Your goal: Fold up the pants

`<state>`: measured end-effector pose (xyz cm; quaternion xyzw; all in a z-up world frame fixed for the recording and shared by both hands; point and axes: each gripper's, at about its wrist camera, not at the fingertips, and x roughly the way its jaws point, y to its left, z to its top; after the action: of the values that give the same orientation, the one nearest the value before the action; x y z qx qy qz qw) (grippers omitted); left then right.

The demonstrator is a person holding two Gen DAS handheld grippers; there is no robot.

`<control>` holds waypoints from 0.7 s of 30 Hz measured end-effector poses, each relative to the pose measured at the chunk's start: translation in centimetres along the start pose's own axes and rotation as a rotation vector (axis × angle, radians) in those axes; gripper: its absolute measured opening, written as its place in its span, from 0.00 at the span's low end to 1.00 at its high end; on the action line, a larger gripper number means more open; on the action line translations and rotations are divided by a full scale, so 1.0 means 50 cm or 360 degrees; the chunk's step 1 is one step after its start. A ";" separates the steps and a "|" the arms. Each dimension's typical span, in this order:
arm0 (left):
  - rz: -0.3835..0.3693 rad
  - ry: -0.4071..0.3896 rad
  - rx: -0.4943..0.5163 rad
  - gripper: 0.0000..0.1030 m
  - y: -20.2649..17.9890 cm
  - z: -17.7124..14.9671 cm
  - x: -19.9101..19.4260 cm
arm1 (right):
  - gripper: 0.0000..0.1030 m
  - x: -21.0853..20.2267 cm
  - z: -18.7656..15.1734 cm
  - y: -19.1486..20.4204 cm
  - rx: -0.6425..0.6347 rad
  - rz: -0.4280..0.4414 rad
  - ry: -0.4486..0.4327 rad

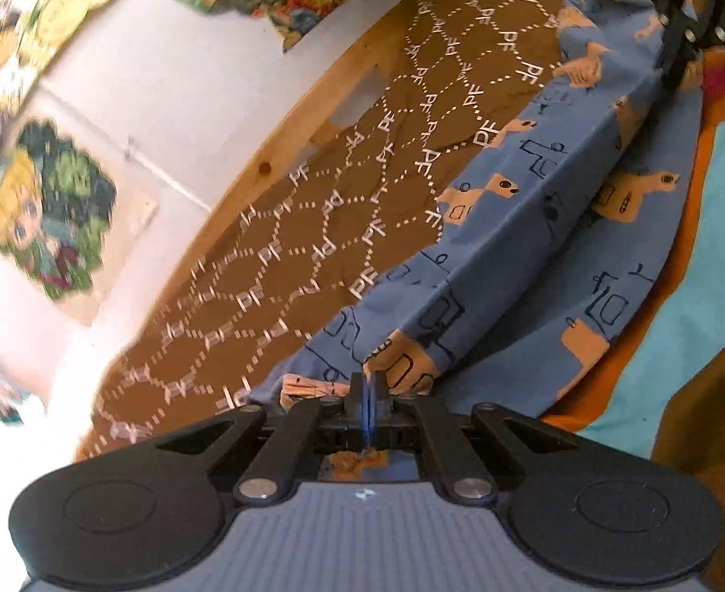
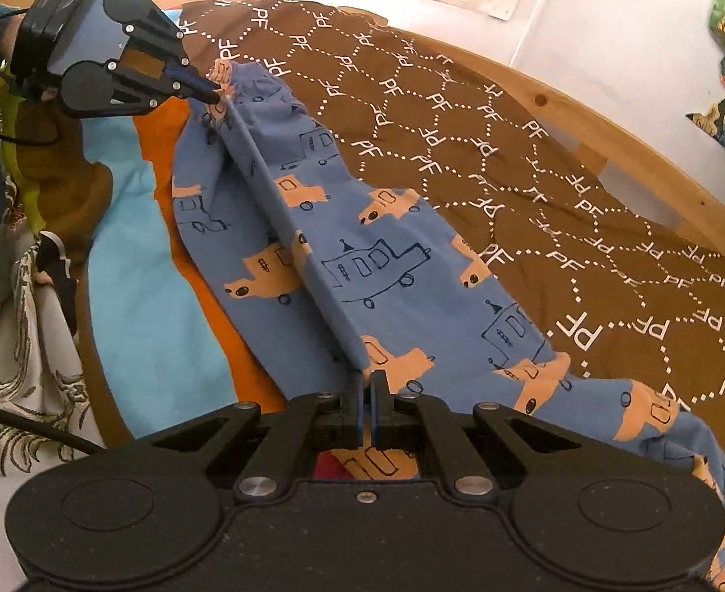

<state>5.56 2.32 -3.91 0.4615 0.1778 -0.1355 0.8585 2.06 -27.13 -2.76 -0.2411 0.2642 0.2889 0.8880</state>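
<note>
Claws [image 2: 366, 379] clamped on pants [image 2: 362, 266]

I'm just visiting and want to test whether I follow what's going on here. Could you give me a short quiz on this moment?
1. True or false: the blue pants lie partly on a brown bedspread printed with "PF".
2. What does the left gripper pinch? A) a pillow B) one end of the pants C) nothing
3. Fill in: the fabric between the left gripper and the right gripper forms a taut ____.

Key
1. True.
2. B; its jaws are shut on the gathered end of the pants.
3. Ridge, or fold line; it runs straight from one gripper to the other, and both grippers are shut on the cloth.
</note>
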 end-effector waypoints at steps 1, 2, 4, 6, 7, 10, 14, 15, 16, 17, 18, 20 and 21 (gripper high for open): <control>-0.0021 0.0009 -0.0006 0.00 0.002 -0.003 -0.001 | 0.01 -0.001 0.000 0.002 -0.0014 0.0001 0.0001; -0.0045 0.0016 0.0000 0.00 0.004 -0.004 -0.004 | 0.01 -0.003 -0.001 0.003 -0.0029 0.0004 0.0007; -0.0092 0.0041 0.0006 0.00 0.002 -0.007 -0.007 | 0.01 -0.002 -0.004 0.008 -0.0050 0.0012 0.0023; -0.0134 0.0061 -0.0001 0.00 0.002 -0.010 -0.005 | 0.01 0.000 -0.007 0.011 -0.0055 0.0028 0.0041; -0.0147 0.0068 -0.0006 0.00 0.003 -0.012 -0.005 | 0.01 -0.001 -0.008 0.012 -0.0060 0.0033 0.0044; -0.0187 0.0092 -0.0025 0.00 0.006 -0.015 -0.002 | 0.01 -0.004 -0.010 0.013 -0.0079 0.0033 0.0050; -0.0285 0.0132 -0.0112 0.10 0.018 -0.023 0.001 | 0.05 0.002 -0.017 0.017 -0.0091 0.0035 0.0068; -0.0304 0.0123 -0.0187 0.20 0.031 -0.022 -0.006 | 0.08 -0.001 -0.017 0.015 -0.0080 0.0040 0.0061; -0.0335 0.0089 -0.0306 0.34 0.054 -0.022 -0.017 | 0.14 -0.007 -0.016 0.011 -0.0062 0.0047 0.0050; -0.0359 0.0042 -0.0425 0.40 0.076 -0.021 -0.029 | 0.23 -0.014 -0.015 0.006 -0.0047 0.0039 0.0035; -0.0379 -0.0009 -0.0550 0.47 0.099 -0.021 -0.040 | 0.29 -0.022 -0.013 0.000 -0.0026 0.0014 0.0011; -0.0386 -0.0053 -0.0793 0.47 0.139 -0.022 -0.048 | 0.44 -0.033 -0.009 -0.012 0.0033 -0.0023 -0.0029; -0.0375 -0.0045 -0.0893 0.47 0.153 -0.022 -0.045 | 0.44 -0.036 -0.006 -0.021 0.0077 -0.0027 -0.0046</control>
<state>6.36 7.52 2.19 0.1806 0.2487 -0.1860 0.9332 1.39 -28.73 -1.60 -0.2176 0.2563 0.2782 0.8998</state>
